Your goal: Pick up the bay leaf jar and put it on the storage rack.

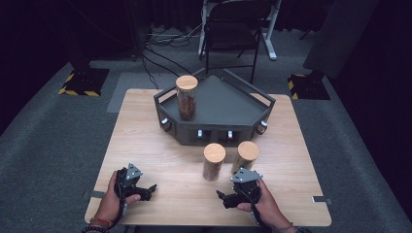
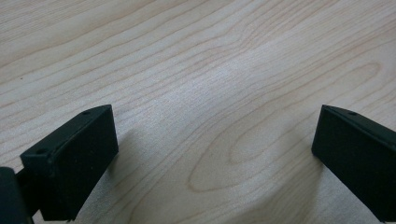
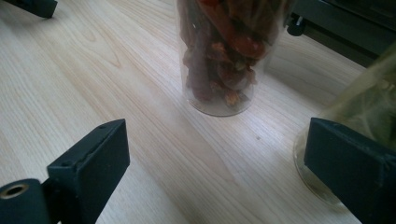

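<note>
The clear glass jar of reddish dried chillies with a round wooden lid (image 1: pixel 214 161) stood near the table's (image 1: pixel 145 145) middle, just in front of the dark tray (image 1: pixel 218 104). Probably light but slick and breakable, so I'd grab it mid-body. The right gripper (image 1: pixel 227 199) hovered low, jaws spread and empty, aimed at it; the left gripper (image 1: pixel 145 190) rested open over bare wood.

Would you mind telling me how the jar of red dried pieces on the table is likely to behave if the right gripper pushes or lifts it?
The jar is tall and narrow, so a high push would probably tip it. Its clear wall looks smooth, perhaps slippery for the right gripper. Dried contents suggest it is fairly light.
</note>
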A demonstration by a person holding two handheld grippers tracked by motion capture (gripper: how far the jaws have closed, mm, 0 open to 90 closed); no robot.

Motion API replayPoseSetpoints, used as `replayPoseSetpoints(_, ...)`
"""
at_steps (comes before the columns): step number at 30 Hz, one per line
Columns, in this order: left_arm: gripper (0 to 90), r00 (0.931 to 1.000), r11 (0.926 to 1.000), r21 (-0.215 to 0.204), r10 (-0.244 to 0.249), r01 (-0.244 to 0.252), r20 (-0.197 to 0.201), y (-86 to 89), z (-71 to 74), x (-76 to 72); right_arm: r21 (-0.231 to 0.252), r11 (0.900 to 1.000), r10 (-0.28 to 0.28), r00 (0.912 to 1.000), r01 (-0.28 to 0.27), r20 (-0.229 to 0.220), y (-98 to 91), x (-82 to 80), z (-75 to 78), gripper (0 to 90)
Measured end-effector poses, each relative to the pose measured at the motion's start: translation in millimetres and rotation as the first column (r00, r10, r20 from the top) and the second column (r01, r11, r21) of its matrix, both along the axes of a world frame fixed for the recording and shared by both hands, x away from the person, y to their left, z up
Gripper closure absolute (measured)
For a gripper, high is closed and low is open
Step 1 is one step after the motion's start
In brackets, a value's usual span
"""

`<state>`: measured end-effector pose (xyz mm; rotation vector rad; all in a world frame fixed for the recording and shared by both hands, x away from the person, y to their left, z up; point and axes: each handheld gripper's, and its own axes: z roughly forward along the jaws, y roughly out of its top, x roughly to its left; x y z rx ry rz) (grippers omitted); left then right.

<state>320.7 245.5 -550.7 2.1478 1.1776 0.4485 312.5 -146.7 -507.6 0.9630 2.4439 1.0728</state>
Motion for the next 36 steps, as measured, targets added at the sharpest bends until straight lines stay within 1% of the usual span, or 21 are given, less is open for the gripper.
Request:
replayPoseSetpoints(3, 0.2, 1.0, 1.0, 0.0, -0.002, 0.002, 0.002, 0.1, -0.1, 0.2, -0.004, 1.0, -0.007, 0.9999, 0.007, 0.008, 5.4, 0.4, -0.6, 6.7)
replayPoseSetpoints(8, 0.2, 1.0, 1.0, 0.0, -0.002, 0.002, 0.001, 0.0, -0.1, 0.1, -0.001, 0.9992, -0.04, 0.9991, 0.04, 0.015, 11.9, 3.5, -1.4, 7.1)
replayPoseSetpoints(14, 0.2, 1.0, 1.0, 0.0, -0.003, 0.003, 0.002, 0.0, -0.1, 0.2, 0.02, 0.9987, -0.047, 0.9986, 0.047, 0.022, 19.8, 5.7, -0.4, 7.2)
replayPoseSetpoints(22, 0.2, 1.0, 1.0, 0.0, -0.003, 0.003, 0.001, -0.1, 0.0, 0.1, 0.026, 0.9975, -0.066, 0.9972, 0.066, 0.033, 26.5, 9.6, 0.1, 7.7)
replayPoseSetpoints(23, 0.2, 1.0, 1.0, 0.0, -0.003, 0.003, 0.001, 0.0, 0.0, 0.2, 0.026, 0.9977, -0.064, 0.9974, 0.063, 0.033, 27.9, 9.8, 0.6, 12.8)
replayPoseSetpoints(24, 0.2, 1.0, 1.0, 0.0, -0.003, 0.003, 0.0, -0.1, 0.0, 0.1, 0.026, 0.9977, -0.064, 0.9974, 0.063, 0.033, 27.9, 9.8, 0.6, 12.8)
replayPoseSetpoints(25, 0.2, 1.0, 1.0, 0.0, -0.004, 0.004, 0.0, 0.0, 0.1, 0.1, 0.028, 0.9979, -0.06, 0.9977, 0.059, 0.031, 28.3, 9.8, 1.0, 15.0)
replayPoseSetpoints(36, 0.2, 1.0, 1.0, 0.0, -0.006, 0.006, 0.0, 0.0, 0.0, 0.1, 0.058, 0.9913, -0.12, 0.9925, 0.118, 0.025, 38.1, 14.9, 1.3, 15.3)
